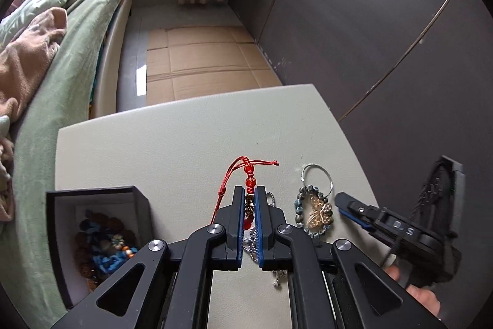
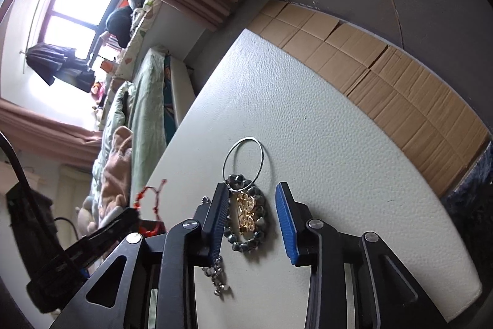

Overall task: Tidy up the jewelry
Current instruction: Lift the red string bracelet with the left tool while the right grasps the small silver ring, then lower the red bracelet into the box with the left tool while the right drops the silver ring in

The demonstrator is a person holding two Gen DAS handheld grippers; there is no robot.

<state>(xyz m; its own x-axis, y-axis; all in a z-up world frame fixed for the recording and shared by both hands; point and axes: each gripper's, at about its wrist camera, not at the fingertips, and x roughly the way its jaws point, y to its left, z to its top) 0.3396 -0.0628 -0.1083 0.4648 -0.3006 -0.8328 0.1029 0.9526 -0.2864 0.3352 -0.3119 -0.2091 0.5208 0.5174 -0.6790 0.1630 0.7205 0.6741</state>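
My left gripper (image 1: 249,194) is shut on a red cord bracelet (image 1: 250,181) with red beads, held a little above the pale table (image 1: 172,144). A silver ball chain (image 1: 252,242) lies under it. To the right rest a dark bead bracelet (image 1: 300,205) with a gold butterfly charm (image 1: 320,213) and a thin silver hoop (image 1: 308,167). In the right wrist view my right gripper (image 2: 252,196) stands open around that bead bracelet (image 2: 246,245). Its left pad is close beside the beads and its right pad is apart. The left gripper (image 2: 117,224) shows there blurred, carrying the red bracelet (image 2: 144,196).
An open black box (image 1: 92,193) at the table's left front holds several bead bracelets (image 1: 104,248). A bed with green bedding (image 1: 61,67) runs along the left. Cardboard (image 1: 200,57) covers the floor beyond the table, and a dark wall (image 1: 369,20) is on the right. A hand (image 1: 422,295) holds the right gripper.
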